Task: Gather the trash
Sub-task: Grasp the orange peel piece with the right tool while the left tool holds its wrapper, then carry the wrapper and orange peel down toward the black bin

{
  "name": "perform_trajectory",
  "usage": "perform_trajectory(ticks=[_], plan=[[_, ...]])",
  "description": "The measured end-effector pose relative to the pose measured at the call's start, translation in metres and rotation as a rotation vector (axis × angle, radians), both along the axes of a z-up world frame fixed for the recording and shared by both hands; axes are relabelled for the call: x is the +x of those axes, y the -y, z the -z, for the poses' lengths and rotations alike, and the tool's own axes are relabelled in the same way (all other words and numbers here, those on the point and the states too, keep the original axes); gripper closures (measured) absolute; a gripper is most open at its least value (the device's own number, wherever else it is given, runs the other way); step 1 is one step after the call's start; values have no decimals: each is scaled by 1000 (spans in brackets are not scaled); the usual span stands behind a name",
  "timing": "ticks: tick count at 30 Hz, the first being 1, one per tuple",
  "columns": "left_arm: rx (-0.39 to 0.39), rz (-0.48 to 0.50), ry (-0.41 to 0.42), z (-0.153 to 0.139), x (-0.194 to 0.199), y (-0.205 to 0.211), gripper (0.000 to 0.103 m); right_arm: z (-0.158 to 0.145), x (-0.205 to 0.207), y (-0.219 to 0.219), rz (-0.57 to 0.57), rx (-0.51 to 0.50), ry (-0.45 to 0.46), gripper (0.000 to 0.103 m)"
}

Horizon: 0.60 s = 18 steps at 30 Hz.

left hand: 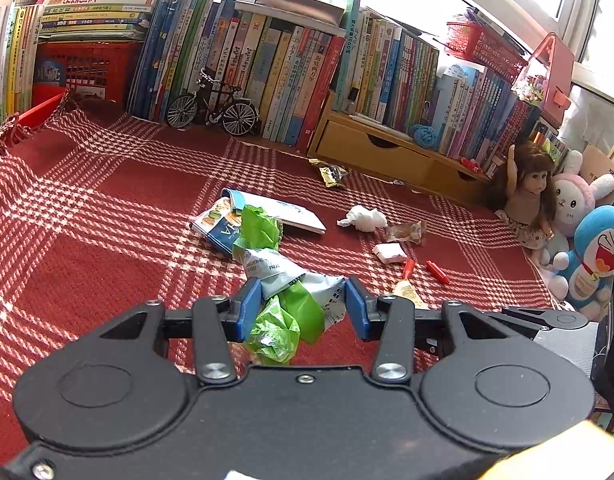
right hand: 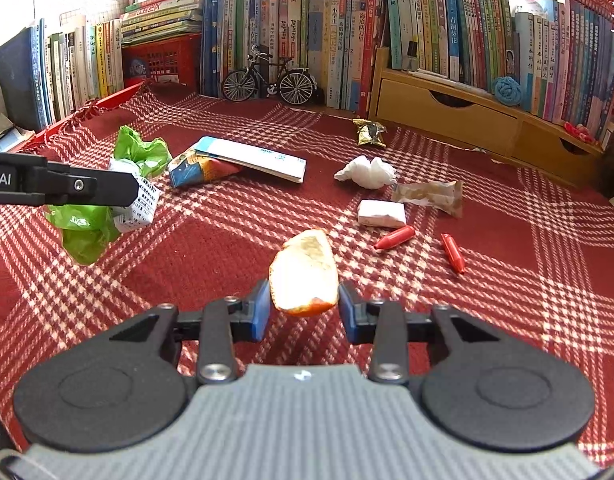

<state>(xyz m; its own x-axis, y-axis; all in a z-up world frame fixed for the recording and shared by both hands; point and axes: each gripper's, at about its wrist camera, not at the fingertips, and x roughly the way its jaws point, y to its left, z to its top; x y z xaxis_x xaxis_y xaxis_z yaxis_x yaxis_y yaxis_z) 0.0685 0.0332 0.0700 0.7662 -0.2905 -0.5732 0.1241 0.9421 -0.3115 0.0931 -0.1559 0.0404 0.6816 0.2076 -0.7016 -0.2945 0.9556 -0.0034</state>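
Observation:
My left gripper is shut on a crumpled green plastic bag bundled with a white printed wrapper, held above the red plaid cloth. The right wrist view shows the same green bag hanging at the left. My right gripper is shut on a piece of orange peel. Lying on the cloth are a white tissue wad, a brown wrapper, a white folded packet, two red crayon-like pieces, a gold wrapper and a snack bag under a booklet.
Rows of books line the back, with a model bicycle and a wooden drawer unit in front. A red crate stands at the back left. A doll and plush toys sit at the right edge.

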Motion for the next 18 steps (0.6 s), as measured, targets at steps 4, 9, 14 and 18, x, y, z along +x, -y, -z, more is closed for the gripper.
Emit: perform_trajectory(ticks=[4,9,14,18], plan=[[3,6,9,-8,-12,-1,60,-10,-14,2,-1,6,15,61],[0,14,17,-18,-30,-3,60,-22,-31,5,1,5,32,61],[10,34,23,-27,-53,-3,60,-35,-51,7,4,12,50,61],[8,47,34,-36,-74,-5,60,-44,-67,8,2,15,66,61]])
